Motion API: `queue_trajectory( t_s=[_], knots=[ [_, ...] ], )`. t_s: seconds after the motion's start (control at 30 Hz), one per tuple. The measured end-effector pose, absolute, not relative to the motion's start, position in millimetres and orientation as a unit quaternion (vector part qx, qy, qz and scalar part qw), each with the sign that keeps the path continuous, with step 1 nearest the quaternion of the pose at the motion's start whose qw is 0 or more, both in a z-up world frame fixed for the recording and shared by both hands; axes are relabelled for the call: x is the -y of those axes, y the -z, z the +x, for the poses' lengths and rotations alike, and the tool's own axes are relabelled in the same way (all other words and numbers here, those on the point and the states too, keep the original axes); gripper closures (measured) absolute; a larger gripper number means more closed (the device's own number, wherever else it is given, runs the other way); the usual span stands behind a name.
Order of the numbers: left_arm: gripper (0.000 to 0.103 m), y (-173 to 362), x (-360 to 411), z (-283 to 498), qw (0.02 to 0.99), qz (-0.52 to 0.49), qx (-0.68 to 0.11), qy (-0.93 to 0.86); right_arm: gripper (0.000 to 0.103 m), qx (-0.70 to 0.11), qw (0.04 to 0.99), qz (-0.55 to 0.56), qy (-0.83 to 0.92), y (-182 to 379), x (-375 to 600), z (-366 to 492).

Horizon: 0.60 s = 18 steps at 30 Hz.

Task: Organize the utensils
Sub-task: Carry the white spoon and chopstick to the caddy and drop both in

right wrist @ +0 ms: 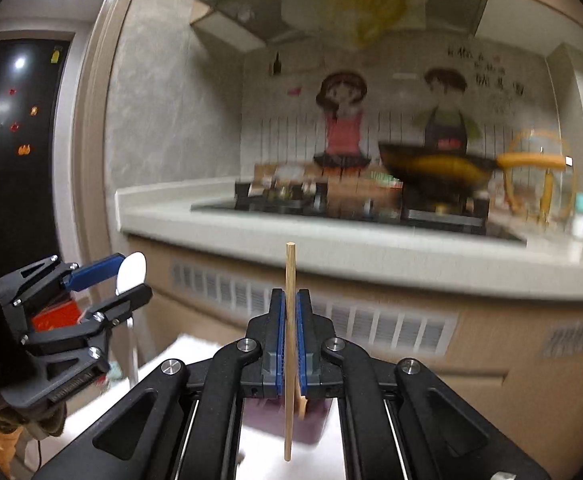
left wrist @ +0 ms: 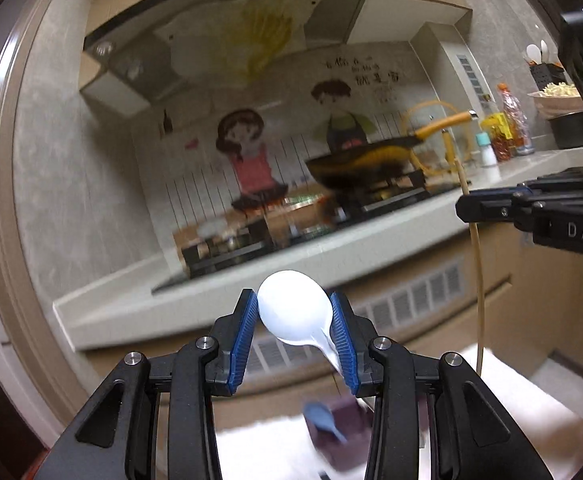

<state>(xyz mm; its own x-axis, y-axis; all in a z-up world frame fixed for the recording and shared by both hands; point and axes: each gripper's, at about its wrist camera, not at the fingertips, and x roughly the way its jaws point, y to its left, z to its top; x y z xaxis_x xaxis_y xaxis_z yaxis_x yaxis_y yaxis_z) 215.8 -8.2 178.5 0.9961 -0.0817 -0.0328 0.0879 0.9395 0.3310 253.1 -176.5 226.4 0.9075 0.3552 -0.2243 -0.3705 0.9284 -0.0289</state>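
Note:
My left gripper (left wrist: 294, 314) is shut on a white plastic spoon (left wrist: 293, 308), bowl up, held in the air in front of the kitchen counter. It also shows at the left of the right wrist view (right wrist: 125, 280) with the spoon (right wrist: 130, 272). My right gripper (right wrist: 290, 312) is shut on a wooden chopstick (right wrist: 289, 280), held upright. In the left wrist view the right gripper (left wrist: 467, 208) is at the right with the chopstick (left wrist: 478, 276) hanging below it. A dark purple holder (left wrist: 343, 424) with a blue spoon (left wrist: 323, 420) stands below on a white surface.
A counter (right wrist: 371, 248) with a gas stove (right wrist: 351, 204) and a yellow-handled wok (right wrist: 443, 168) lies ahead. Bottles (left wrist: 507, 128), a black pot (left wrist: 571, 130) and a utensil caddy (left wrist: 543, 72) stand at the far right. A range hood (left wrist: 227, 28) hangs above.

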Motion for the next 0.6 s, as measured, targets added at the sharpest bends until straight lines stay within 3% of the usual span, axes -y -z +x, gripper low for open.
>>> queue_trajectory(
  t_s=[0.27,0.6],
  knots=[
    [0.064,-143,17,293,0.978,0.205,0.019,0.042,0.098,-0.11,0.977,-0.014,-0.18,-213,173,326],
    [0.064,-39,3,387,0.981,0.16,-0.089,0.07,0.098,-0.175,0.97,-0.025,-0.169,-120,159,394]
  ],
)
